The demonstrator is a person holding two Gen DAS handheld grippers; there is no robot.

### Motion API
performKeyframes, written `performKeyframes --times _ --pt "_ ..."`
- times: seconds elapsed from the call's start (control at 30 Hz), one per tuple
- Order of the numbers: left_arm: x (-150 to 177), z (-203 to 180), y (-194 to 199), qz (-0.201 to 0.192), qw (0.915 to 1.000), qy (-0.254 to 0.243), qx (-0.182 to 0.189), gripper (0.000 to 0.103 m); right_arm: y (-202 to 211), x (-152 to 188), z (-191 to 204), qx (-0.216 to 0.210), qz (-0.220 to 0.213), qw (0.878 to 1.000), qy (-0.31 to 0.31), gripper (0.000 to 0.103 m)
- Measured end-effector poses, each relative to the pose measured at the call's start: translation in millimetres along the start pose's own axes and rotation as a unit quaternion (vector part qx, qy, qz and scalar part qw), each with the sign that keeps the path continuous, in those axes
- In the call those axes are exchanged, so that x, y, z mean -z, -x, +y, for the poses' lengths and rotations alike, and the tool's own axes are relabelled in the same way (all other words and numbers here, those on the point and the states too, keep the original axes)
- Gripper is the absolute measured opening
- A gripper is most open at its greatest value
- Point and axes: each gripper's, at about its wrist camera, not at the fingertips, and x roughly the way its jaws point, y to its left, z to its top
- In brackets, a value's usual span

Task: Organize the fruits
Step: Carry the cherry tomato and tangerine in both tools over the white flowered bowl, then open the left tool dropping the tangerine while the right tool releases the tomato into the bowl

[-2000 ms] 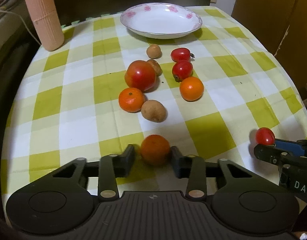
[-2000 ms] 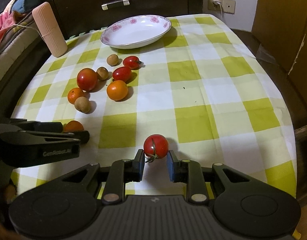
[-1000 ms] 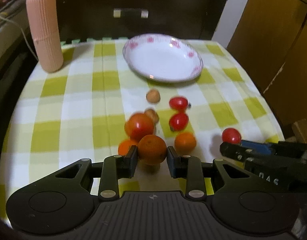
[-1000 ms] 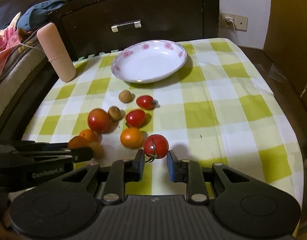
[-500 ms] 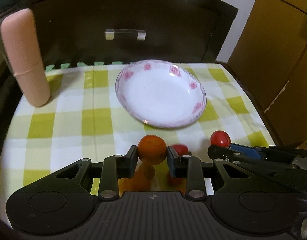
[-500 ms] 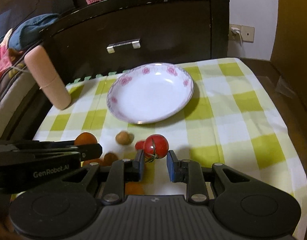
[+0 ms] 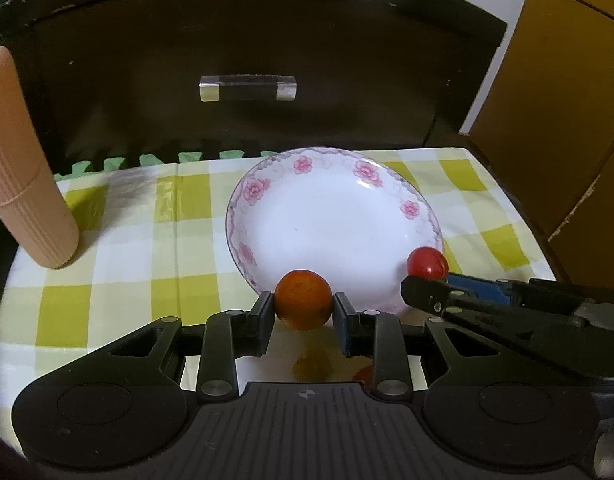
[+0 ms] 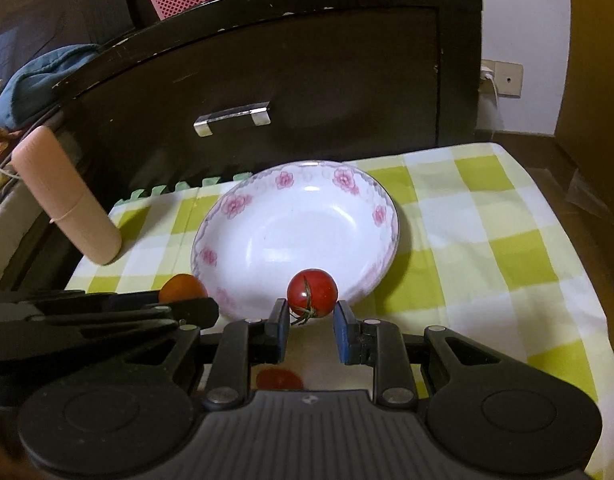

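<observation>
Worktop (image 8: 503,248) covered by yellow-green and white checked cloth. Directly on it: white flower-rimmed dish (image 8: 263,200) near far edge; ribbed pink cylinder (image 7: 23,184) upright at far-left corner.

A dark wooden cabinet (image 8: 307,80) with a chrome drawer handle (image 8: 231,118) stands behind the table; a white wall (image 8: 523,20) carries a socket (image 8: 503,78).

We look from just behind each pair of tongs, angled down and forward along their fingers, close over the checked surface (image 7: 119,292). Both views face the dark cabinet (image 7: 247,40) and share the flowered plate (image 7: 339,216), the pink cylinder (image 8: 63,196), and each other's tongs at the side.
</observation>
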Motion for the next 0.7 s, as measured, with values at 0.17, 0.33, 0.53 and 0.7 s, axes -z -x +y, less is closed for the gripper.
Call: performKeyframes --times 0.17,0.33,0.53,0.7 --pt "-8 2 -12 0.003 1.0000 -0.001 -0.003 0.038 -16 -10 -5 -0.006 -0.005 1.000 -0.003 0.023" --pt "-8 6 -22 0.008 0.9999 0.002 -0.008 0.038 -30 -15 -8 -0.014 -0.002 1.000 -0.003 0.023" --pt "-10 5 -26 0.005 0.9999 -0.001 -0.012 0.038 -39 -18 -7 -0.014 -0.005 1.000 0.009 0.024" --pt "-10 5 -26 0.005 0.9999 -0.001 -0.013 0.044 -40 -18 -9 -0.012 -0.007 1.000 0.008 0.024"
